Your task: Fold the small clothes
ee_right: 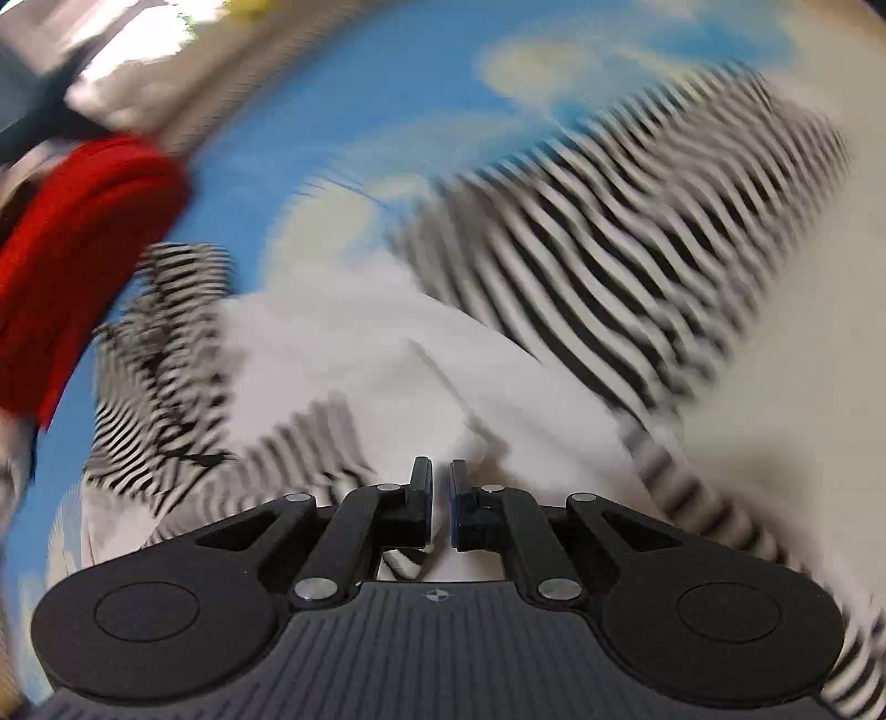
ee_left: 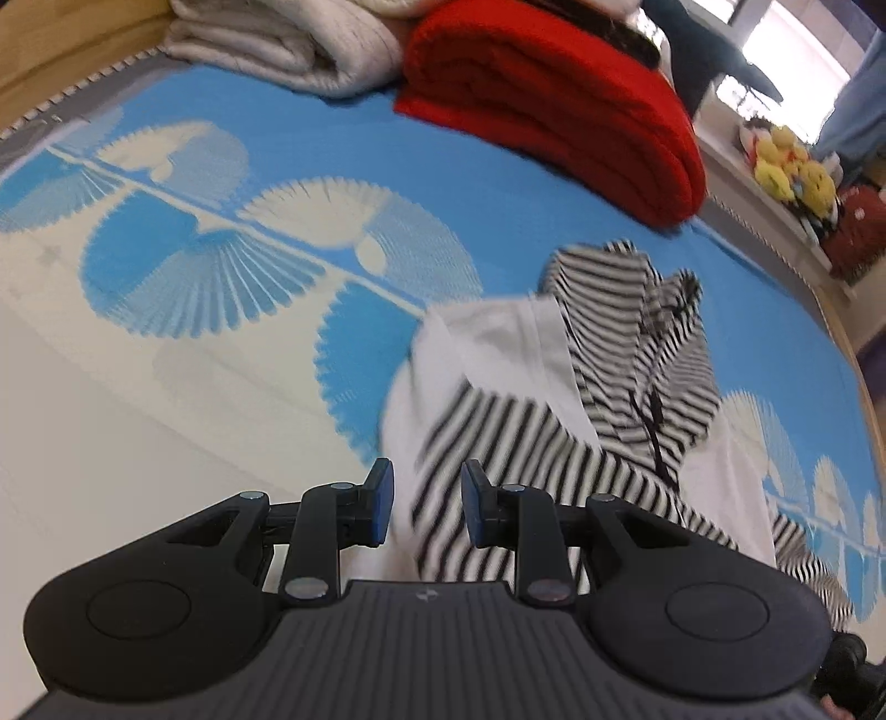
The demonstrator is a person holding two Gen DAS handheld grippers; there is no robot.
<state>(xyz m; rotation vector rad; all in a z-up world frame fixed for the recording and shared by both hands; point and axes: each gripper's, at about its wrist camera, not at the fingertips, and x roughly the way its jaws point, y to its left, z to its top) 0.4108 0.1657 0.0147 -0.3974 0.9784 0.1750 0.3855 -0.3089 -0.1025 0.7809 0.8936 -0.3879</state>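
A small white garment with black-and-white striped sleeves and hood (ee_left: pixel 626 360) lies crumpled on the blue and white patterned bed cover (ee_left: pixel 221 260). My left gripper (ee_left: pixel 426 509) is open, its blue pads either side of a striped sleeve just beyond the tips, not gripping it. The right wrist view is badly blurred by motion. It shows the same garment (ee_right: pixel 498 310) spread below. My right gripper (ee_right: pixel 440 498) has its jaws nearly together with a narrow gap, over the white body of the garment. I cannot tell whether cloth is pinched between them.
A folded red blanket (ee_left: pixel 554 105) and a folded cream quilt (ee_left: pixel 288 44) lie at the far side of the bed. Yellow plush toys (ee_left: pixel 792 166) sit on a ledge at the right. The bed's wooden edge (ee_left: pixel 864 376) runs along the right.
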